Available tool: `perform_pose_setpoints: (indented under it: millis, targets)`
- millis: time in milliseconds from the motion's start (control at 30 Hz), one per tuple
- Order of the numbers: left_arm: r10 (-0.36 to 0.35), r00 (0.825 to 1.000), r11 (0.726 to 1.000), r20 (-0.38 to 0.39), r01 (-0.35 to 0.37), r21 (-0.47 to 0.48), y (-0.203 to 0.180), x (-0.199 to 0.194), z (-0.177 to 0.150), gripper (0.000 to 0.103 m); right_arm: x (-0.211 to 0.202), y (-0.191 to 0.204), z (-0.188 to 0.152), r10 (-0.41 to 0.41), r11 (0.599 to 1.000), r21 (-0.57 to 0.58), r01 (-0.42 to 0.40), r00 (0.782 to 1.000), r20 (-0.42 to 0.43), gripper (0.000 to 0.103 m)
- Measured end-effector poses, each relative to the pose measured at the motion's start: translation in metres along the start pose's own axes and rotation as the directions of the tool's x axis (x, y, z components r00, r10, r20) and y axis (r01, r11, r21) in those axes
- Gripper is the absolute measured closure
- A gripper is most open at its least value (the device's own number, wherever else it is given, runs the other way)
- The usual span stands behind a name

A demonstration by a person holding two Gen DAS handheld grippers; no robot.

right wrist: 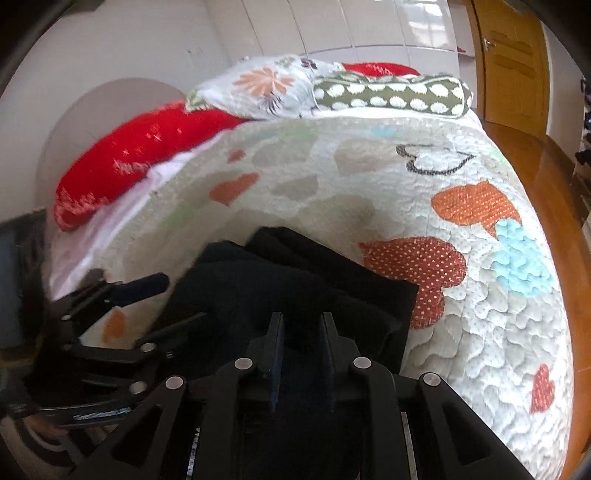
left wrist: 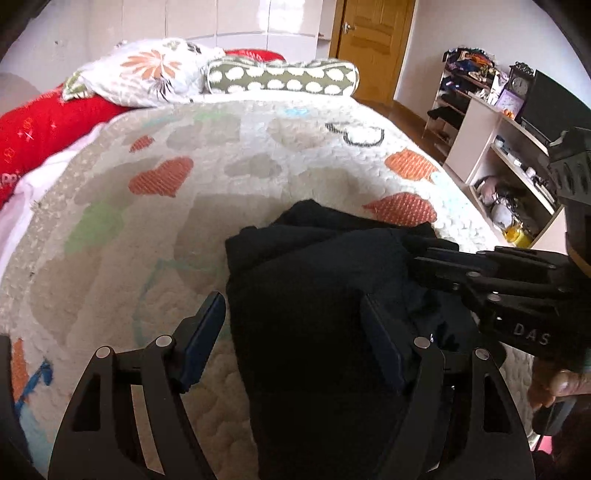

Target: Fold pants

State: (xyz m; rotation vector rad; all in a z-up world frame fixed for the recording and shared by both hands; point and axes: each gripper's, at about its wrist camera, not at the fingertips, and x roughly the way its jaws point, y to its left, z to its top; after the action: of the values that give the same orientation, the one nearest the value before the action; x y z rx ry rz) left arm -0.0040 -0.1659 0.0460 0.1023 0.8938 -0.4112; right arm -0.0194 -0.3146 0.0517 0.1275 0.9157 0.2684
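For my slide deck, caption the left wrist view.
Open left gripper straddling black pants on a heart-patterned quilt.

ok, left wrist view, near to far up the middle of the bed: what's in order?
Left hand-held gripper → dark pants → quilt → spotted bolster → wall.

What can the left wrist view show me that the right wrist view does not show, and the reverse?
Only the left wrist view shows the shelves, a clock and a hand. Only the right wrist view shows the light blue patch on the quilt and a wide stretch of wooden floor. Both show the dark pants, the pillows, the wooden door, and both grippers: left gripper, right gripper.
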Motion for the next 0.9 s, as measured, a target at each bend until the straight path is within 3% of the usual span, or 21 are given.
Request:
perform_pose_setpoints:
  millis: [233,500,700,800,900]
  targets:
    - [0.012,1.0,1.0,-0.017,-0.012,0.002,-0.004,0.006,0.0,0.027,0.009,-0.012,0.003,0.038,0.998,0.042,-0.038,0.999,-0.002,0.085]
    - [0.046,0.999,0.999,0.015,-0.046,0.016,-0.011,-0.019,-0.006,0.027,-0.038,0.009,-0.013,0.033,0.999,-0.041,-0.032,0.999,0.006,0.078]
    - [0.066,0.997,0.998,0.025,-0.067,0.004,-0.013,-0.033,-0.019,0.027,-0.049,0.017,-0.035,0.068,0.994,-0.083,-0.069,0.998,-0.008,0.072]
    - [0.061,0.998,0.998,0.005,-0.061,-0.008,-0.014,-0.031,-0.029,0.027,-0.035,0.025,-0.049,0.028,0.984,-0.172,-0.041,0.997,-0.078,0.071]
    - [0.056,0.998,0.998,-0.009,-0.056,-0.034,-0.012,-0.026,-0.034,0.026,-0.031,0.029,-0.058,-0.013,0.978,-0.207,-0.003,0.997,-0.071,0.07]
